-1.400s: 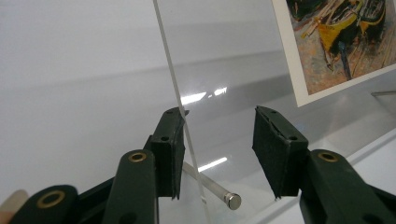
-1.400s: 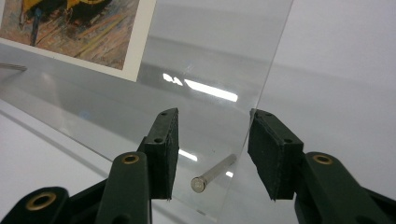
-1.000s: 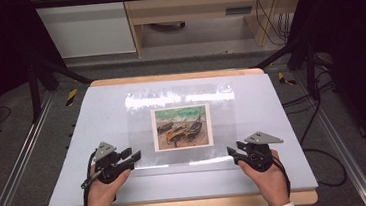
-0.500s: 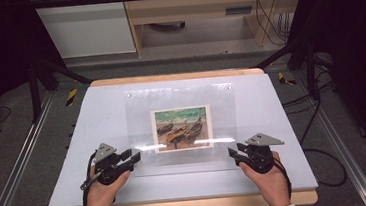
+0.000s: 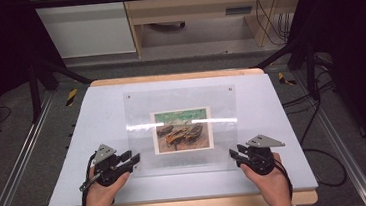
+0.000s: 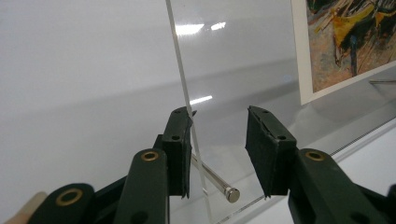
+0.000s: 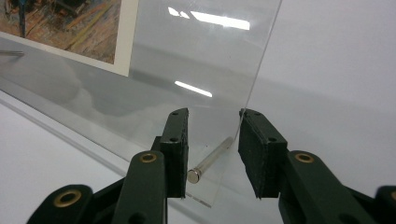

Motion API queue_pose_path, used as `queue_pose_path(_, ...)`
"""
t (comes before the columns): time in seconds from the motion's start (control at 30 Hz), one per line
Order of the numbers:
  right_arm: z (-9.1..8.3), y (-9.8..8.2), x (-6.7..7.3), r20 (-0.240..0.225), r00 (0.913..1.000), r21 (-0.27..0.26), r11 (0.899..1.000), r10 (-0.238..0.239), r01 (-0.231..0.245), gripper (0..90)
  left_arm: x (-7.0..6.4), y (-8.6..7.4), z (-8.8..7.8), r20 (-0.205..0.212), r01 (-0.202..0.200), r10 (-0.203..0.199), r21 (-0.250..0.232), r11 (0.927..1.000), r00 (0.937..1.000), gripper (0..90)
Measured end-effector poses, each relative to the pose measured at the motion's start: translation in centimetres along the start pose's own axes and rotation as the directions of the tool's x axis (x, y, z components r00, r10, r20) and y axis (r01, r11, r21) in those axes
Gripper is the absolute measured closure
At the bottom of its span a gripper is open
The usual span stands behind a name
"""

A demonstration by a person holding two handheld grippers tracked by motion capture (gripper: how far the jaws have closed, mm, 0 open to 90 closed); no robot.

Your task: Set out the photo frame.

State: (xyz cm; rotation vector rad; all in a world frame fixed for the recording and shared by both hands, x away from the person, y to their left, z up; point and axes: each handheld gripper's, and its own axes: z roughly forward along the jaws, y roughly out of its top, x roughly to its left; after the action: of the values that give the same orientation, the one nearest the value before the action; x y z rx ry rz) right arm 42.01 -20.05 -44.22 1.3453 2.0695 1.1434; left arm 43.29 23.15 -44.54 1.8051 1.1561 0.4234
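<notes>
Table (image 5: pixel 84 142): a flat, matt, pale board with a wooden front edge; one, wider at the near side in the high view.
Acrylic sheet (image 5: pixel 183 133): a clear, glossy, rectangular panel with thin polished edges, catching streaks of lamp glare; it lay at the middle of the table, its near corners raised over a second clear layer beneath.
Print (image 5: pixel 182 130): one rectangular painting of boats in ochre and green with a white margin, seen through the sheet's middle.
Left tongs (image 6: pixel 218 140): two black, blocky rubber-faced jaws, spread but just then closing; the sheet's near-left edge stood between them, against the left pad, the other pad apart.
Right tongs (image 7: pixel 212 147): the same build, also spread and closing, astride the sheet's near-right corner; the edge lay at the right pad.
Metal pins (image 6: pixel 219 183): smooth silver cylinders, one at each near corner between the jaws; two small fixings showed at the far corners.
Open room: bare table lay on all sides of the sheet, widest at left and right.
</notes>
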Motion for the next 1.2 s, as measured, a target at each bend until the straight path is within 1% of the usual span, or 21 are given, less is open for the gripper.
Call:
queue_pose_path(0.4, -0.23, -0.29, 0.05, 0.0, 1.0, 0.005, 1.0, -0.003, 0.003, 66.9, -0.08, -0.2, -0.18, 0.002, -0.007, 0.007, 0.006, 1.0, 1.0, 61.9)
queue_pose_path(0.77, -0.37, -0.51, 0.11, 0.005, 0.9999, 0.009, 1.0, -0.016, 0.016, 68.9, -0.15, -0.33, -0.29, 0.004, -0.012, 0.012, 0.014, 0.9998, 0.9999, 62.6)
queue_pose_path(0.87, -0.45, -0.57, 0.17, 0.004, 0.9999, 0.013, 1.0, -0.01, 0.01, 69.5, -0.18, -0.36, -0.31, 0.006, -0.015, 0.015, 0.016, 0.9998, 0.9999, 62.6)
queue_pose_path(1.03, -0.49, -0.68, 0.14, 0.007, 0.9997, 0.013, 1.0, -0.023, 0.023, 70.4, -0.21, -0.42, -0.34, 0.007, -0.019, 0.019, 0.021, 0.9996, 0.9998, 62.6)
queue_pose_path(1.2, -0.57, -0.77, 0.26, 0.008, 0.9998, 0.017, 1.0, -0.02, 0.02, 70.7, -0.26, -0.47, -0.37, 0.008, -0.024, 0.023, 0.024, 0.9994, 0.9997, 62.6)
